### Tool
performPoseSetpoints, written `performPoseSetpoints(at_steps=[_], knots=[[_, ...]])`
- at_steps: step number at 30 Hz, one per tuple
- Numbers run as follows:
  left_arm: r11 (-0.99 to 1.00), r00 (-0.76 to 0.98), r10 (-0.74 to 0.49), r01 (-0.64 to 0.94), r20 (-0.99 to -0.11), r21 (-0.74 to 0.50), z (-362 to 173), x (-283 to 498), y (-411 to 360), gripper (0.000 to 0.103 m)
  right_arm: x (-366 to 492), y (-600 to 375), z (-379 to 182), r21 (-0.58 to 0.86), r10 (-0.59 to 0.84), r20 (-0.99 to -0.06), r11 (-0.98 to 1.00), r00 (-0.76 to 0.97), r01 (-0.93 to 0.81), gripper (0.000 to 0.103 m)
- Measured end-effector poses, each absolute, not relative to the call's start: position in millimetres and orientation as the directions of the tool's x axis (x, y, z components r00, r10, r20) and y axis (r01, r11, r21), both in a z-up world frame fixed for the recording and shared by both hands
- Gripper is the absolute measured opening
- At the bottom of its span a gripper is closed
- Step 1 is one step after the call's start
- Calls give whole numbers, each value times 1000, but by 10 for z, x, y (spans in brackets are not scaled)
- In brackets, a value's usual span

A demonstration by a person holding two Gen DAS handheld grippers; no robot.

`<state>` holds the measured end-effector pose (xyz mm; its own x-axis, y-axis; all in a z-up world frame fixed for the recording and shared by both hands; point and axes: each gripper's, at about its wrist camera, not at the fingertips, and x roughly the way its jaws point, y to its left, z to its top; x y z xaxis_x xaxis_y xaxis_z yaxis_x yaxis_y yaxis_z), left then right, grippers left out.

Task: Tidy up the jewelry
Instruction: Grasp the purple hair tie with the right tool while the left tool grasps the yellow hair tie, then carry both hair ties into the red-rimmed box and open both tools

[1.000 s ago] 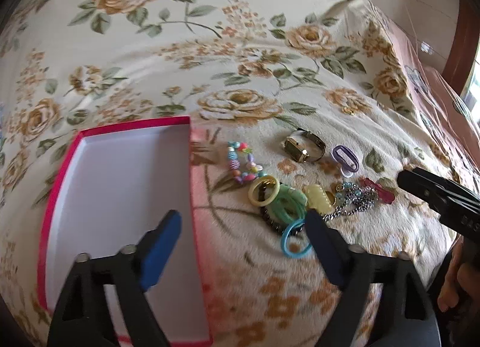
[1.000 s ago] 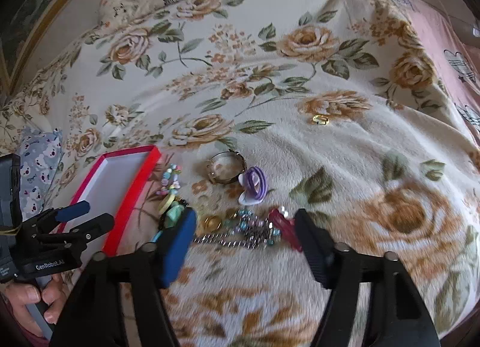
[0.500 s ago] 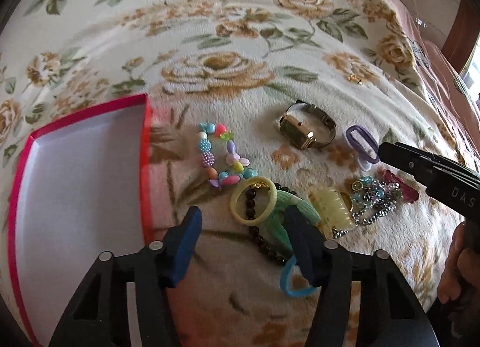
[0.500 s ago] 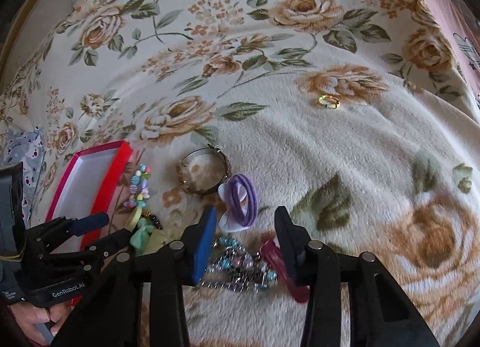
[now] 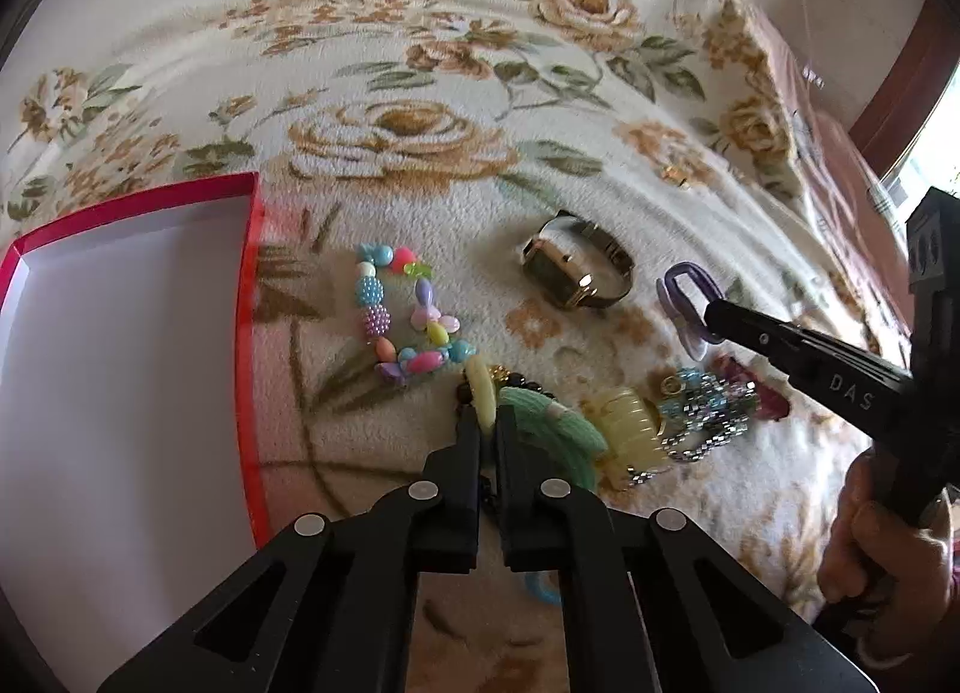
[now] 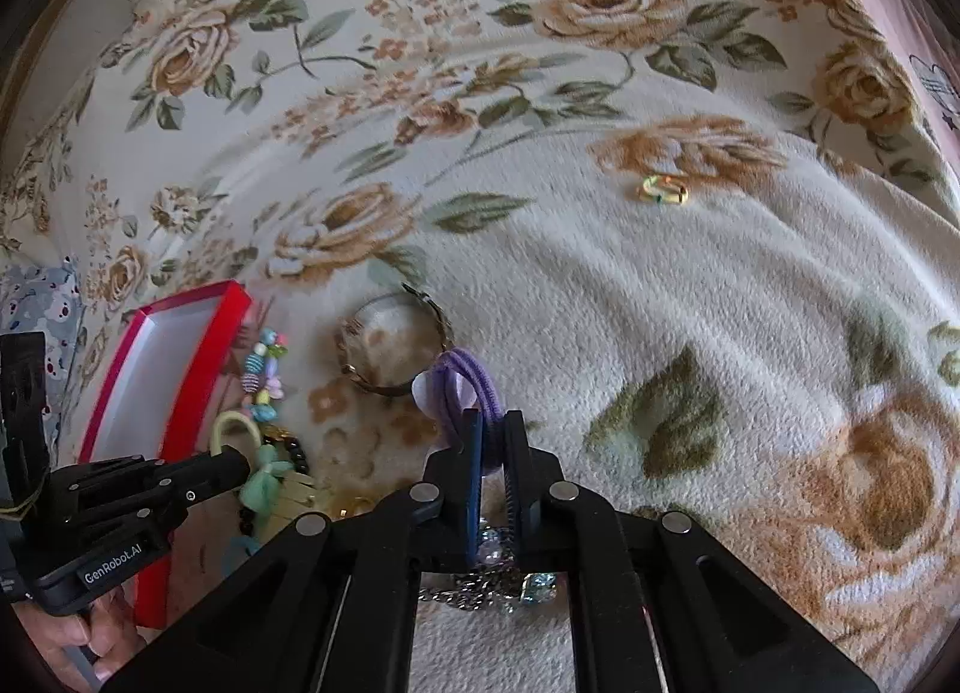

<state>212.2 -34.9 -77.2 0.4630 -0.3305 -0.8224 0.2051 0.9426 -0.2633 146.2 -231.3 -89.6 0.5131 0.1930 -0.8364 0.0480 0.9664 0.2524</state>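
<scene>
On the floral blanket lies a heap of jewelry. My left gripper (image 5: pixel 487 423) is closing down to shut, its pads pressing on a pale yellow ring (image 5: pixel 480 387) at the heap's left end. My right gripper (image 6: pixel 492 429) is likewise closing to shut and pinches a purple hair tie (image 6: pixel 465 375); the left wrist view shows its tip on that purple hair tie (image 5: pixel 684 285). A red box (image 5: pixel 252 333) with a white inside lies open to the left, nothing in the part I see.
Around the grips lie a pastel bead bracelet (image 5: pixel 384 327), a gold watch (image 5: pixel 570 273), a green hair tie (image 5: pixel 552 423), a yellow claw clip (image 5: pixel 630 423), a silver-blue chain (image 5: pixel 708 411) and a red clip (image 5: pixel 771 402). A small gold ring (image 6: pixel 660 189) sits apart, farther back.
Both grippers came down toward the heap and went from wide open to shut. The left one took the yellow ring, which now stands on edge, and the right one took the purple hair tie.
</scene>
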Motion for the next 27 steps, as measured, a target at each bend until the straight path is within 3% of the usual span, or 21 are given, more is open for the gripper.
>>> performPoseSetpoints(at_steps=[14, 27], knots=[[944, 548, -331, 173, -768, -283, -319, 1650, 111, 3, 1382, -1897, -540, 338, 317, -777, 939, 545, -65, 6], [969, 603, -208, 20, -770, -247, -113, 1415, 938, 3, 1580, -980, -375, 412, 477, -729, 878, 490, -243, 6]])
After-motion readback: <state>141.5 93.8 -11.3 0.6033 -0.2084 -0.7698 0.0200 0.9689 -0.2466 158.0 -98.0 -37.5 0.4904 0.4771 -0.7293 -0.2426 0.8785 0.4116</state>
